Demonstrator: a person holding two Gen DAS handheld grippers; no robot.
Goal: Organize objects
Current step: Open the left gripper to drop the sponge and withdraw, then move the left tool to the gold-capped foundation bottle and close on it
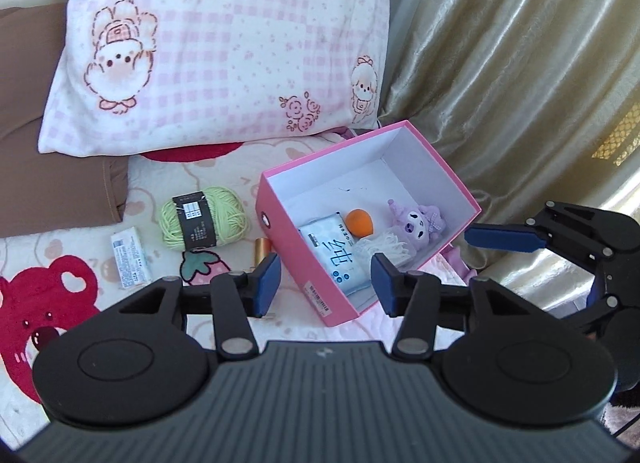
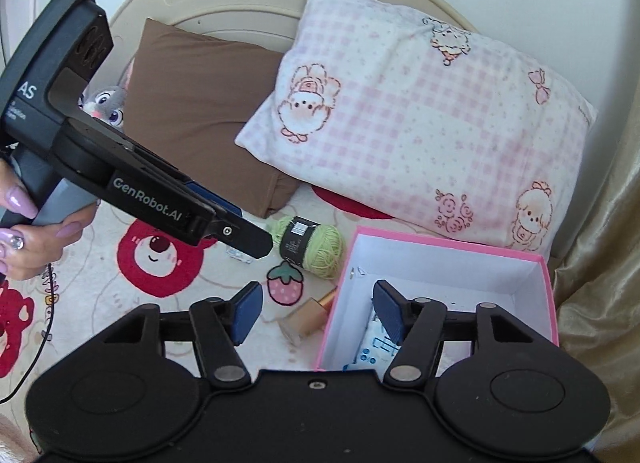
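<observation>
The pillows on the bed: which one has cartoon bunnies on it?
The pink-and-white checked pillow has the cartoon figures and roses. The plain brown pillow beside it has no pictures at all.

Open-topped pink cardboard box (image 1: 362, 223) tilted on the bed, far half bare white floor, room to drop in there. Near half crowded: blue-and-white tissue packet (image 1: 338, 257), orange ball (image 1: 359, 222), white mesh puff (image 1: 382, 249), purple plush doll (image 1: 418, 223). Left of the box wall, gold tube (image 2: 310, 313) lying close against it, tight squeeze. Green yarn ball with black label (image 1: 202, 221) and small white printed packet (image 1: 130, 257) well spaced, clear blanket between. Pink checked pillow (image 1: 224, 47) blocking behind, gold curtain (image 1: 520, 75) walling the right. Right tool (image 1: 508, 237) hanging just beside the box's right edge.
</observation>
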